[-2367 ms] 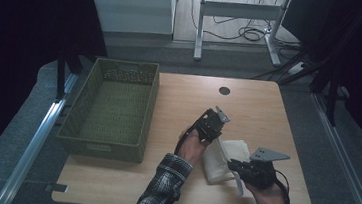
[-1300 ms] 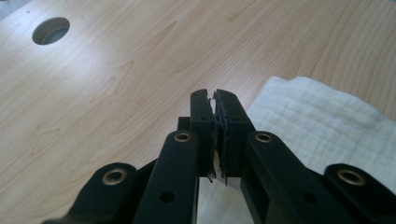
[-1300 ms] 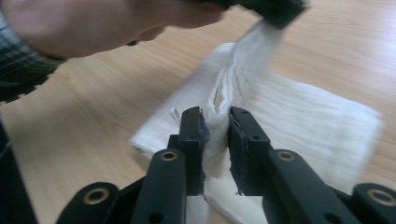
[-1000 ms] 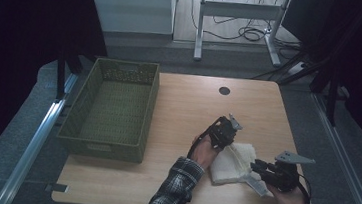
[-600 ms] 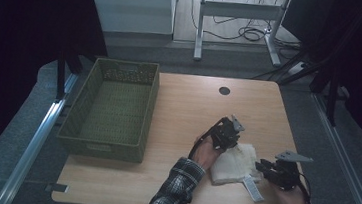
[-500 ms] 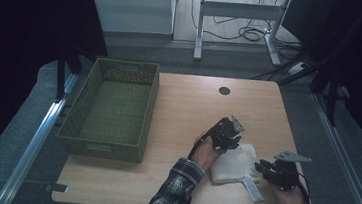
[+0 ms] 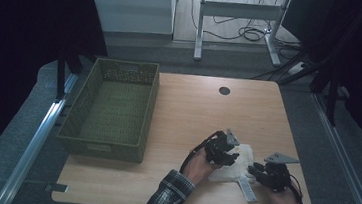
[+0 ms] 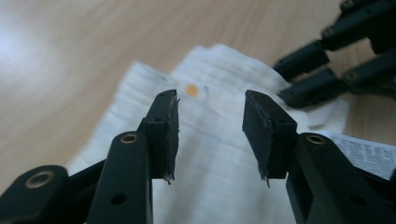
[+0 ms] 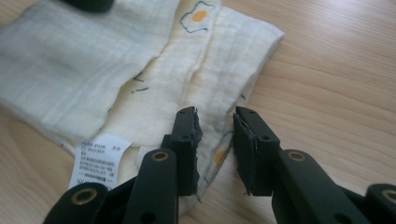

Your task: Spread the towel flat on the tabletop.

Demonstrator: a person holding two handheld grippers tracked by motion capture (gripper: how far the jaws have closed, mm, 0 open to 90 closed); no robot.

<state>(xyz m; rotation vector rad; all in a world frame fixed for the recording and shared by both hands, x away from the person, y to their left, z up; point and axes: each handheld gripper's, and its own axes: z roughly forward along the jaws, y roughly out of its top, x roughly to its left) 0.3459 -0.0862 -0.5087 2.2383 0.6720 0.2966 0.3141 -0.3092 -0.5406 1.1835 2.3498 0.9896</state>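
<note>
High view: left gripper point(image 7: 228, 156) resting over the near-left part of a folded cream cloth point(image 7: 237, 168) on the tabletop point(image 7: 188, 112); right gripper point(image 7: 257, 170) low at the cloth's right edge, beside a white care label point(image 7: 247, 188) lying just nearer the person than its fingers; woven green basket point(image 7: 110, 108) well off to the left of both pairs of fingers, on the tabletop's left side; small dark hole point(image 7: 224, 90) far beyond the fingers; plaid sleeve point(image 7: 170, 194) trailing back from the left hand.

Left gripper view: fingers point(image 8: 164, 128) parted, having just been opening; cloth point(image 8: 219, 158) lying flat in the gap and beyond the tips, pressed by neither pad; small orange spot point(image 8: 191, 89) printed on the fabric just past the left finger's tip; other gripper's black fingers point(image 8: 308, 74) farther off, at the cloth's far right edge; bare wood beyond and to the left.

Right gripper view: fingers point(image 9: 187, 144) standing slightly apart; folded edge of the cloth point(image 9: 205, 84) running up between them, though whether the pads press it cannot be told; egg-like print with an orange centre point(image 9: 199, 15) well beyond the tips; care label point(image 9: 99, 156) just left of the left finger; bare tabletop point(image 9: 336, 70) to the right of the right finger.
</note>
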